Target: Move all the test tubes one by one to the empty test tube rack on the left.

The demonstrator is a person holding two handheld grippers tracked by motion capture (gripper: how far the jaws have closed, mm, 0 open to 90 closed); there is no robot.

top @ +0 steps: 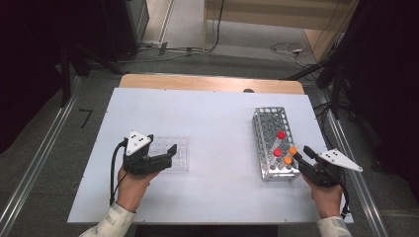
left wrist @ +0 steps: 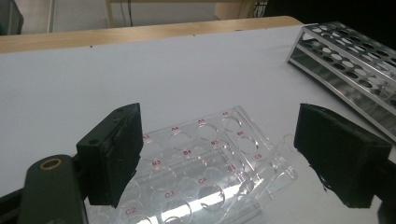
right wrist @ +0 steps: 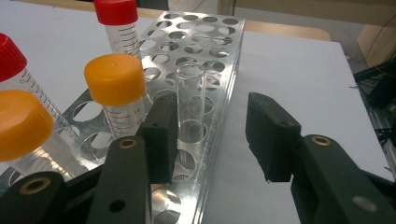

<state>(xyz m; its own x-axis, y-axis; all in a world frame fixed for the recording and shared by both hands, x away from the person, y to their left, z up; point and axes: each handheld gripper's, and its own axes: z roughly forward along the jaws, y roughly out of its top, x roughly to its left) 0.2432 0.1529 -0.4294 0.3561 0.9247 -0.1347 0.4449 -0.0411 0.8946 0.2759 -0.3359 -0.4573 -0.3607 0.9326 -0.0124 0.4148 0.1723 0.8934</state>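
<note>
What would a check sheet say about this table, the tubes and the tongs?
Surface: white table, wooden strip at its far edge.
Job's things: metal rack at the right holding capped tubes, red and orange; an uncapped clear tube stands at its near edge. Clear plastic rack at the left, no tubes seen in it.
Clutter: nothing seen.
Grippers: left tongs open around the clear plastic rack; right tongs open, the clear tube between the jaws, not gripped.
Cables: one trails from the left tongs; more lie on the floor beyond.
Surroundings: grey floor, rails at both sides, dark stands.
</note>
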